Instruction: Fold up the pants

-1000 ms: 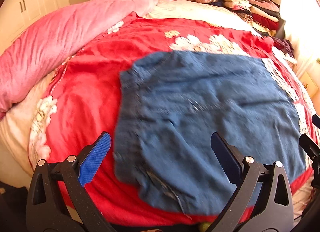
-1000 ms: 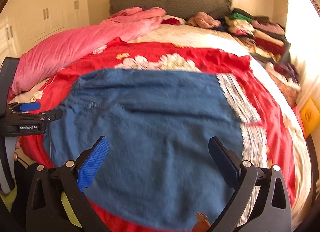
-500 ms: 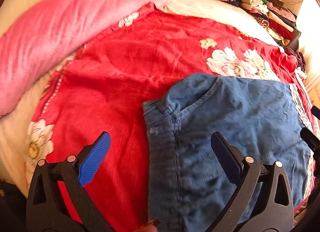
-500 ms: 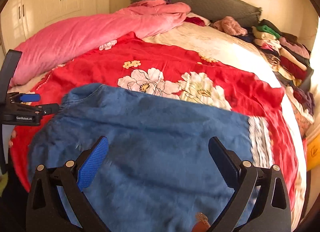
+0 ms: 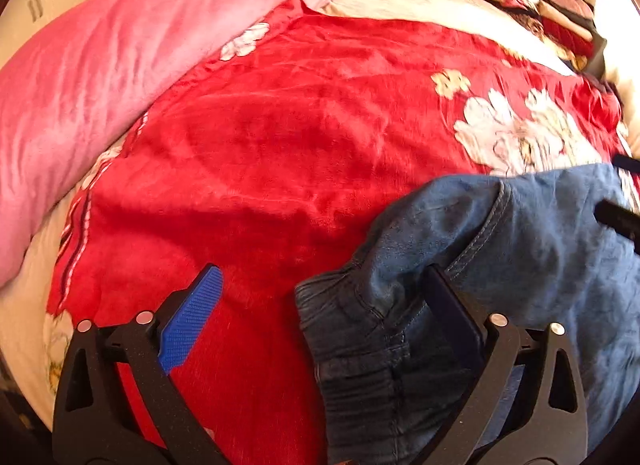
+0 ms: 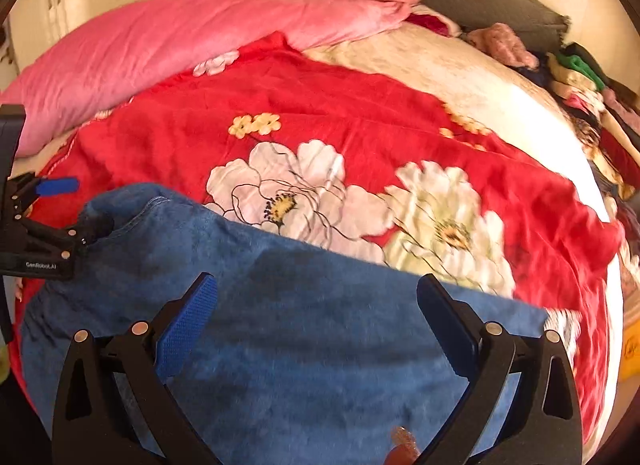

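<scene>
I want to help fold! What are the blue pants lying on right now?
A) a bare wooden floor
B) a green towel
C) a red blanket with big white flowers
C: the blue pants lie on the red blanket, whose white flowers show just beyond the denim's far edge.

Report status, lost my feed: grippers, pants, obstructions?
Left gripper open at waistband corner. Right gripper open above the pants. Pants flat on red blanket. Nothing obstructing.

blue pants (image 6: 320,337), red floral blanket (image 6: 360,113)
</scene>
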Available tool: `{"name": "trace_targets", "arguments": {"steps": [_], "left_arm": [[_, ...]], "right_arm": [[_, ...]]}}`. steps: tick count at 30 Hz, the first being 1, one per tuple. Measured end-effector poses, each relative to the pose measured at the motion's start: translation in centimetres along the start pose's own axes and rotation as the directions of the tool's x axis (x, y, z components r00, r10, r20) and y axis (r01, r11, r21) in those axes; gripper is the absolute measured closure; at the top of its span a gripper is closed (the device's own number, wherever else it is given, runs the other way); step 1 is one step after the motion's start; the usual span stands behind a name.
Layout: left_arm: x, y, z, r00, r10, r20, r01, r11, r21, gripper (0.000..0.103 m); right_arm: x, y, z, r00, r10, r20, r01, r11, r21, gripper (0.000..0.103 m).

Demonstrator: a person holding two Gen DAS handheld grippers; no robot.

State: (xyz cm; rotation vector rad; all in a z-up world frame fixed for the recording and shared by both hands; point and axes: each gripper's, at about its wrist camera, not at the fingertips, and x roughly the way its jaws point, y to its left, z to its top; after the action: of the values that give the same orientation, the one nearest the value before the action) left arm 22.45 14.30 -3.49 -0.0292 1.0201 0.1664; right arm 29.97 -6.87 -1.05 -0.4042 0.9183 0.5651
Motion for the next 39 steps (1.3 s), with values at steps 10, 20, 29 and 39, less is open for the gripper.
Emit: {"name": "trace_targets", "arguments": {"steps": [10,20,29,39], "left_arm": [[-1.4,-0.9,-0.5,0.994,-0.1,0.051,0.095,0.991,0.097,0.073],[-6.6,-1.2,-1.7,0.977,-0.152,0.148,0.13,0.98,0.153,0.075],[-7.8,0.1,-2.0,0.972,-0.182,0.148,0.164,0.979,0.125,0.075],[-13.1,-0.3,-7.2,0.955,-0.23,0.186,0.198,0.965,0.173,0.074]], "right_arm": [[4.5,3.3,1.5,0.997,-0.003,-0.082,-0.015,0.976,-0.217,0.004],[3.7,6.7,0.7,0.996,0.09,-0.022,-0.092,0.958,-0.271,0.085],[-5.8,4.5,-2.9,0.969,0.181,0.167,-0.166,0.981,-0.096,0.095],[-15.0,8.3,-11.5,0.923,0.278,0.265,-0.275,0.96,-0.05,0.095]]}}
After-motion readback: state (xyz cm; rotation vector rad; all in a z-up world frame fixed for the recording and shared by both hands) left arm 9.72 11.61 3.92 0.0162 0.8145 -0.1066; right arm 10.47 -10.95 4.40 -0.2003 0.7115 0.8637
